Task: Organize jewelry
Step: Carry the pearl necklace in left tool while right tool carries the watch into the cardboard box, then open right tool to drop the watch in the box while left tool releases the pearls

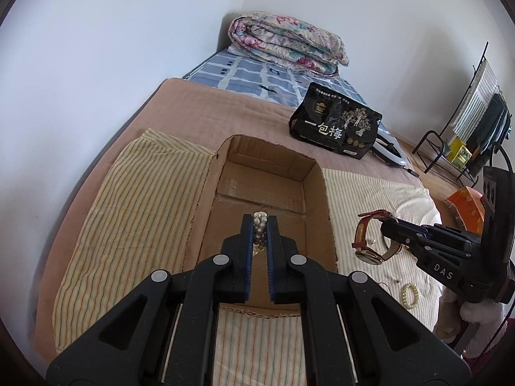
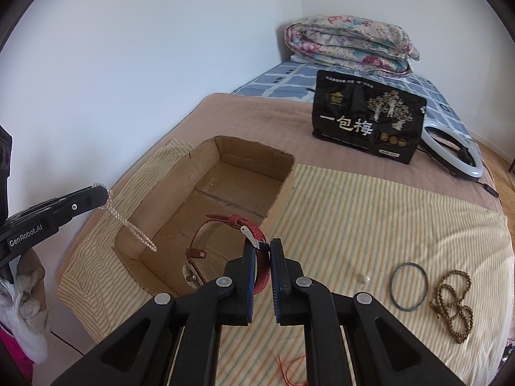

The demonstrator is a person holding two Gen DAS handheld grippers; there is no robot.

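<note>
My left gripper is shut on a strand of pale beads and hangs over the open cardboard box. In the right wrist view that strand dangles from the left gripper over the box's near left wall. A red-strapped watch is pinched by its strap in my shut right gripper, above the box's near right corner. The left wrist view shows the right gripper with the watch to the right of the box.
The box rests on a striped cloth on a bed. On the cloth lie a dark bangle, a brown bead string, a small clear bead and a pearl bracelet. A black snack bag and a ring light stand behind.
</note>
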